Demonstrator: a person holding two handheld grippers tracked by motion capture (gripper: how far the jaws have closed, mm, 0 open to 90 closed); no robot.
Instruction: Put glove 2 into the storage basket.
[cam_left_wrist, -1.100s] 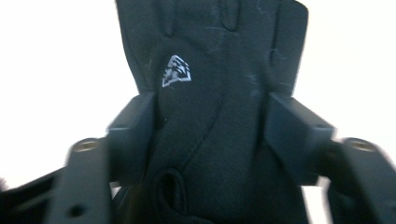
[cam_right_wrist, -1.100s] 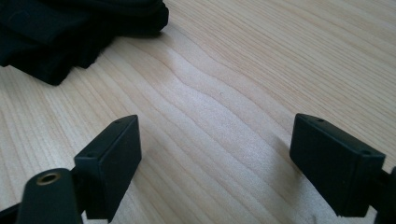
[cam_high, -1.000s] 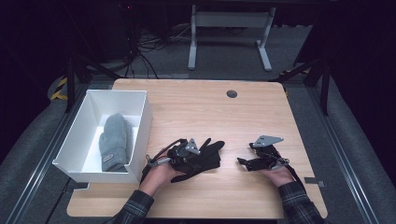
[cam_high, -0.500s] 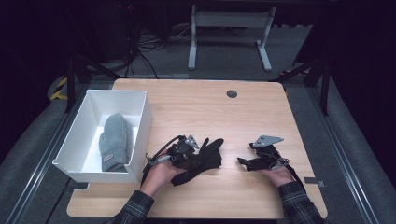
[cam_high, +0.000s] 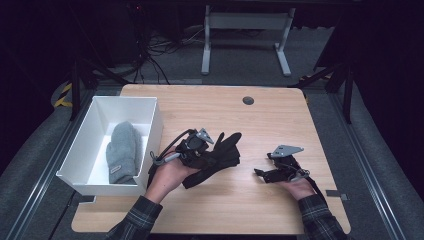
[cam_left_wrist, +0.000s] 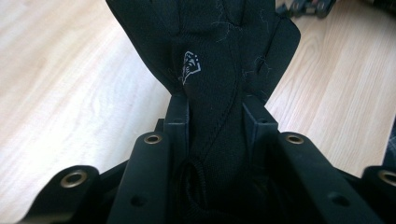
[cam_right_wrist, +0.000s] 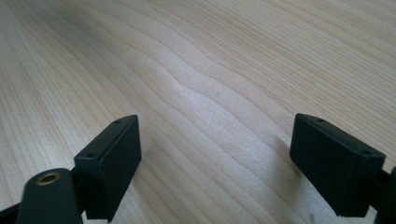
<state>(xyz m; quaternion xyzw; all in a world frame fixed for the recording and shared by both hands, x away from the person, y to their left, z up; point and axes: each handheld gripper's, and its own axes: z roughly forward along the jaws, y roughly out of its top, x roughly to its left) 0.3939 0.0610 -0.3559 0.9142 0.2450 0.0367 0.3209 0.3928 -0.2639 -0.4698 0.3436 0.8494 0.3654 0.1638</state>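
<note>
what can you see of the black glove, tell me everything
The black glove is soft dark fabric with visible stitching and a small white emblem on it. Its cuff end is pinched between the jaws of the left gripper, which have just been closing on it. In the high view its fingers splay up and to the right, above the wooden table, right of the white bin.

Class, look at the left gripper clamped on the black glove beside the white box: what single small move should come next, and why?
Probably carry the black fabric glove leftward over the rim of the white rectangular box. The left gripper has just closed its jaws on the glove's cuff, and a grey knitted mitten already lies inside that box. The right gripper rests open on the wooden table, holding nothing.
</note>
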